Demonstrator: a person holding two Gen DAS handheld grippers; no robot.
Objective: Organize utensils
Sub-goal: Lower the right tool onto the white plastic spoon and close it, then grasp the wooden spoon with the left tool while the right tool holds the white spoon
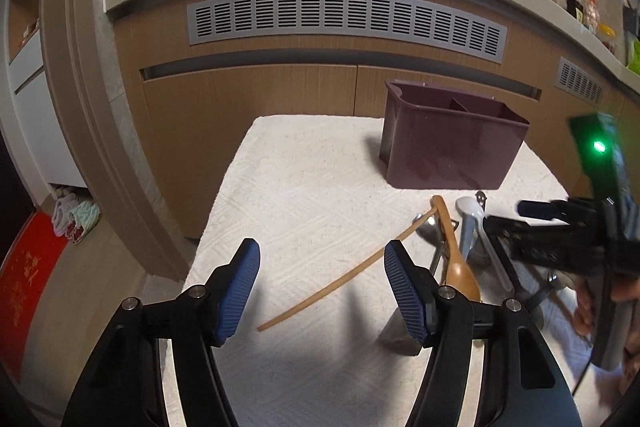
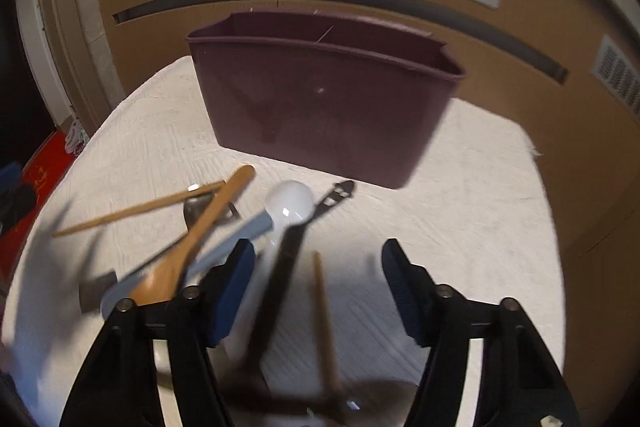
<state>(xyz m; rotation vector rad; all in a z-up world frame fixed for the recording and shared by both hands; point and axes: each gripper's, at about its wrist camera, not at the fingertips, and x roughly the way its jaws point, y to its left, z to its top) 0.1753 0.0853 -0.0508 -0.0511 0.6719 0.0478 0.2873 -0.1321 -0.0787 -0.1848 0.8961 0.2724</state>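
Where the utensils lie: heaped on the white textured cloth [image 1: 304, 195] covering the bench, just in front of the maroon caddy [image 1: 448, 143].
Wooden spoon [image 1: 454, 251]: bowl toward the cameras, handle pointing at the caddy, lying across the other pieces.
Chopstick [image 1: 344, 275]: a thin wooden stick running diagonally out of the heap to the left, its far end touching the wooden spoon's handle.
White spoon [image 2: 288, 205]: pale plastic, bowl facing the caddy, in the middle of the heap.
Black utensil [image 2: 280, 287]: dark handle with a slotted end near the caddy; blurred, so its type is unclear.
Second wooden stick [image 2: 326, 323]: lies between the right gripper's fingers, blurred.
Metal spoon [image 1: 428, 227]: partly under the wooden spoon.
Caddy: upright, two compartments split by a divider.
Right hand-held gripper [image 2: 318, 291]: jaws wide apart, low over the heap, gripping nothing.
Left hand-held gripper [image 1: 322, 291]: jaws wide apart above bare cloth, left of the heap, holding nothing.
Background: wooden cabinet front with a grey vent grille [image 1: 344, 21].
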